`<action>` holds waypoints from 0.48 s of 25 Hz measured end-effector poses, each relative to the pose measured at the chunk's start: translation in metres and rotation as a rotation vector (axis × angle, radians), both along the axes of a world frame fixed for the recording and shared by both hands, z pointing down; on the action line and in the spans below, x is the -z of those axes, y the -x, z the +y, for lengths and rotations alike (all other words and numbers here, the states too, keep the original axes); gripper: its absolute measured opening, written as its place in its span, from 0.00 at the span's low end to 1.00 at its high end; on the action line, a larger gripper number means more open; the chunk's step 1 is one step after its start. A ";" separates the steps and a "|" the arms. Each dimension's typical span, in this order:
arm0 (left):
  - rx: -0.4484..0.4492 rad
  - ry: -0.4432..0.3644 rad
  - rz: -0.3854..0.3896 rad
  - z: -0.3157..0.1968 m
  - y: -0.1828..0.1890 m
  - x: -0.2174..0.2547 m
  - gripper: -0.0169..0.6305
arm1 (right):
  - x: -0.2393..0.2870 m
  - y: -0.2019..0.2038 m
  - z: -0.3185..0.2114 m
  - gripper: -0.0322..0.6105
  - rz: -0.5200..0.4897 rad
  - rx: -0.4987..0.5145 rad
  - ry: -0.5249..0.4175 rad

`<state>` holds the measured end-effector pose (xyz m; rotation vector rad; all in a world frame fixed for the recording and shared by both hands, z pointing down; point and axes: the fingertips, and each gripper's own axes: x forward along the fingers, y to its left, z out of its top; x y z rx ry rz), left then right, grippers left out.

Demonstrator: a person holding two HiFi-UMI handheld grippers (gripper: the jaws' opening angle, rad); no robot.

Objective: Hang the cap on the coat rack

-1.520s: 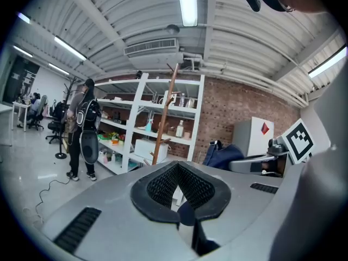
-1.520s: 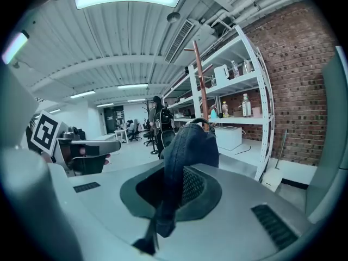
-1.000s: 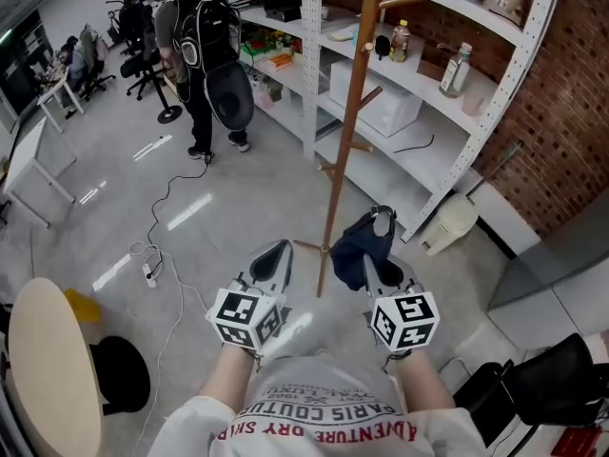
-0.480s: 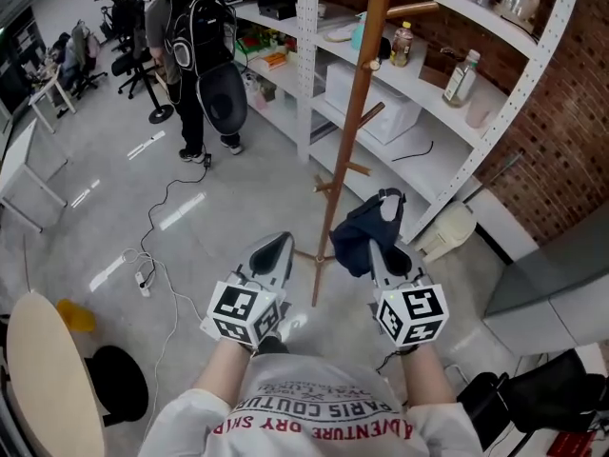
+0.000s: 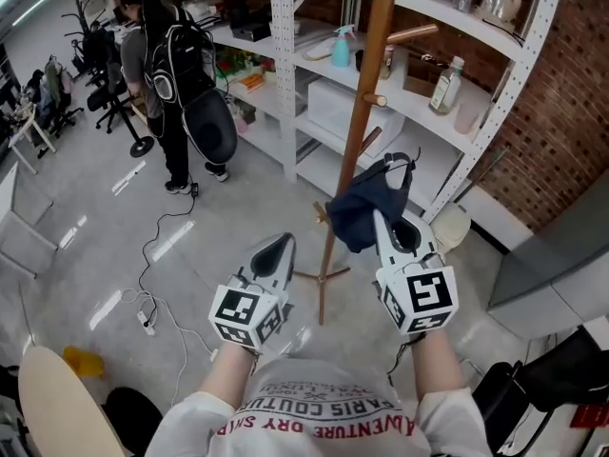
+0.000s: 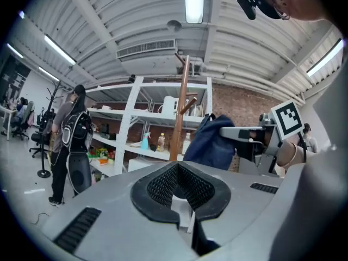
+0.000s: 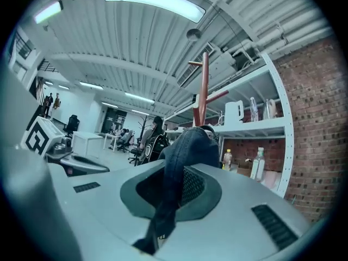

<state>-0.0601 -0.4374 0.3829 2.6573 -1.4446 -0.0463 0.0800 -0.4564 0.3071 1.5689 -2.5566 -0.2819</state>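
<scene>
The dark navy fabric cap is clamped between the jaws of the right gripper and held up close beside the tall brown wooden coat rack — on no peg yet. The left gripper is clenched on nothing — its jaws are pressed together.

Head view looks steeply down; gripper views (level, close) share its coat rack.

Bright overhead strip lights, fisheye-darkened corners.
</scene>
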 end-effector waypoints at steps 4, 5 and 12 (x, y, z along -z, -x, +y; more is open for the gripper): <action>-0.038 0.010 -0.011 -0.010 -0.002 -0.002 0.03 | 0.038 0.008 -0.010 0.08 0.027 -0.010 -0.079; -0.045 0.010 -0.012 -0.012 -0.002 -0.002 0.03 | 0.046 0.010 -0.012 0.08 0.030 -0.008 -0.092; -0.082 0.011 0.006 -0.022 -0.001 0.000 0.03 | 0.088 0.030 -0.021 0.08 0.083 0.026 -0.156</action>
